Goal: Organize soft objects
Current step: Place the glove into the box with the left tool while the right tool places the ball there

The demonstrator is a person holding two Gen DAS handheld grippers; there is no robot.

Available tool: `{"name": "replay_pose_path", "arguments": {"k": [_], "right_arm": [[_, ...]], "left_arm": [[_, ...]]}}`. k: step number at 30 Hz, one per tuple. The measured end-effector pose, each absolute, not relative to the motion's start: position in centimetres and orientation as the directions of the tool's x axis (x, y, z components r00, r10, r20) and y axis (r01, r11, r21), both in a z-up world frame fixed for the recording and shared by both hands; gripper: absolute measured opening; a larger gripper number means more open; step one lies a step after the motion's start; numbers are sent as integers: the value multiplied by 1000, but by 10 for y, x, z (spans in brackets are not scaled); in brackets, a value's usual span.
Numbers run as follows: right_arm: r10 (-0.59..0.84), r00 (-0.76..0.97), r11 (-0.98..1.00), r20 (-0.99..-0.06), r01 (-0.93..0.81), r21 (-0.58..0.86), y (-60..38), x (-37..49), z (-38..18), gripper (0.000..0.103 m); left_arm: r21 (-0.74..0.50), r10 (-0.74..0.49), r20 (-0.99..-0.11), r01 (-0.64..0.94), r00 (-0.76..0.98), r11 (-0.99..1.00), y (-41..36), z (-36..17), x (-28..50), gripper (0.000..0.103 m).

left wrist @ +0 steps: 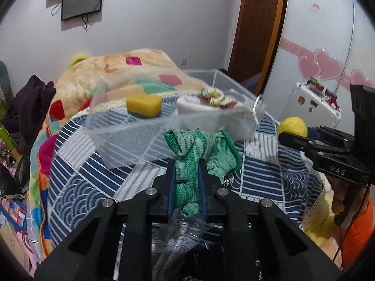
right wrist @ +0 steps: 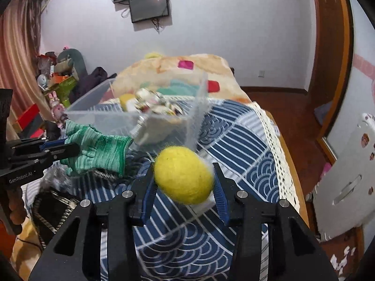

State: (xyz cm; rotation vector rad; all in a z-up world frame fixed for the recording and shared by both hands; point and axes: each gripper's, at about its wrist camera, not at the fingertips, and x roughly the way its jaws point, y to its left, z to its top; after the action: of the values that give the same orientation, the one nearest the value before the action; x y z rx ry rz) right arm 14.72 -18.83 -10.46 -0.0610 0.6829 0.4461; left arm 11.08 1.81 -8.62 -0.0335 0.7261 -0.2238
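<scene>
I see a pale wall (right wrist: 234,35) ahead with a dark screen (right wrist: 149,7) mounted high on it. A wooden door (left wrist: 255,23) stands to the right, a pinkish curtain (right wrist: 16,53) hangs at the left, and reddish-brown floor (right wrist: 290,103) runs beside the bed (right wrist: 234,140).

- A bin (left wrist: 131,140) is set on the bed (left wrist: 77,182), before a heaped blanket (left wrist: 98,75).
- A sponge (left wrist: 143,105) and a cloth (left wrist: 189,105) are held in the bin.
- A glove (left wrist: 199,149) is held just before the bin, left of a ball (right wrist: 184,174).
</scene>
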Motion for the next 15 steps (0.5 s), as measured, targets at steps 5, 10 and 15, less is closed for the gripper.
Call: {"name": "replay_pose_path", "arguments": {"k": [5, 10, 15], "right_arm": [[410, 696, 890, -590, -446, 92, -174, 149, -90, 41], [443, 707, 874, -552, -478, 89, -157, 155, -76, 41], [470, 711, 860, -523, -502, 91, -139, 166, -65, 41]], "left_arm": [[-134, -217, -603, 170, 768, 976, 32, -65, 104, 17], [-135, -188, -557, 135, 809, 982, 44, -48, 105, 17], [-145, -153, -531, 88, 834, 985, 59, -37, 113, 17]]}}
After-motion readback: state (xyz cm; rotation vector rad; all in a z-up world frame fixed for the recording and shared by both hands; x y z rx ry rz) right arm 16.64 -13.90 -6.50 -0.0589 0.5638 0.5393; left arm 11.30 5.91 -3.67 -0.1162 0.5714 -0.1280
